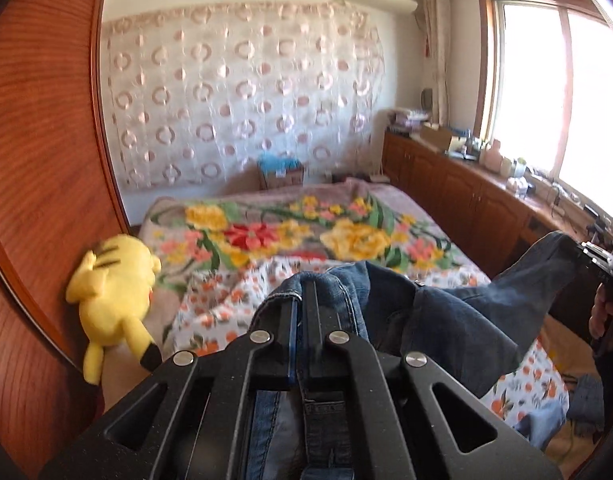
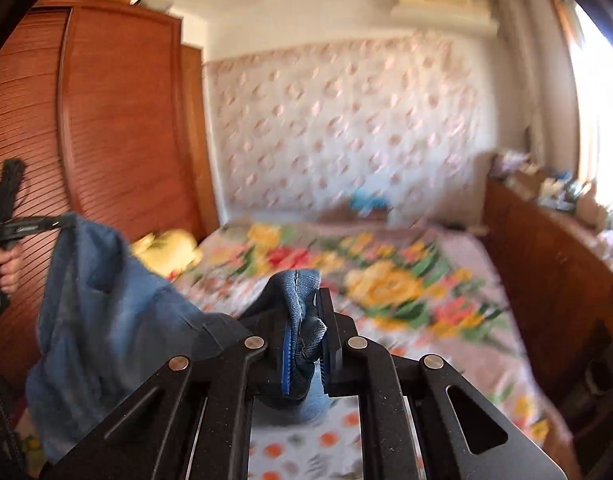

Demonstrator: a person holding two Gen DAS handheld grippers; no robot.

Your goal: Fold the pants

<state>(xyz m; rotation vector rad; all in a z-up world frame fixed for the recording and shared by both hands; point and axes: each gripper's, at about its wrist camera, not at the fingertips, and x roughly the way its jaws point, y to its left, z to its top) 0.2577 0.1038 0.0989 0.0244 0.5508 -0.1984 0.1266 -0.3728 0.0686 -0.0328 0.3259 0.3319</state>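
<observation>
- Nearest the left wrist lens, the black two-finger left gripper [image 1: 302, 300] has its jaws pressed together on a stitched edge of the blue denim pants [image 1: 458, 312], with only cloth between the pads.
- From that grip the denim sags to about 4 o'clock and then climbs to 2 o'clock, where the black right gripper [image 1: 586, 254] pinches another corner; a hand [image 1: 600, 314] shows just beneath it.
- Only the left view shows the yellow plush toy with black-tipped tail [image 1: 114, 300] sharply, lying at 9 o'clock against the reddish wooden wardrobe [image 1: 38, 160].
- Only the left view resolves the cluttered top of the low wooden cabinet [image 1: 466, 184] under the bright window [image 1: 546, 92] at 2 o'clock.
- In the right wrist view the right gripper [image 2: 306, 320] is nearly closed on a bunched denim hem, its blue pad showing against the cloth.
- That view is blurred; it alone shows the pants [image 2: 106, 312] hanging as a broad sheet at 9 o'clock, up to the left gripper [image 2: 46, 224] and the hand [image 2: 8, 268] holding its handle.
- Both views show the garment held above the bed with a flowered blanket [image 1: 306, 232], over a white sheet printed with orange fruit [image 1: 222, 300].
- A wall hanging with pink rings [image 1: 242, 96] fills 12 o'clock.
</observation>
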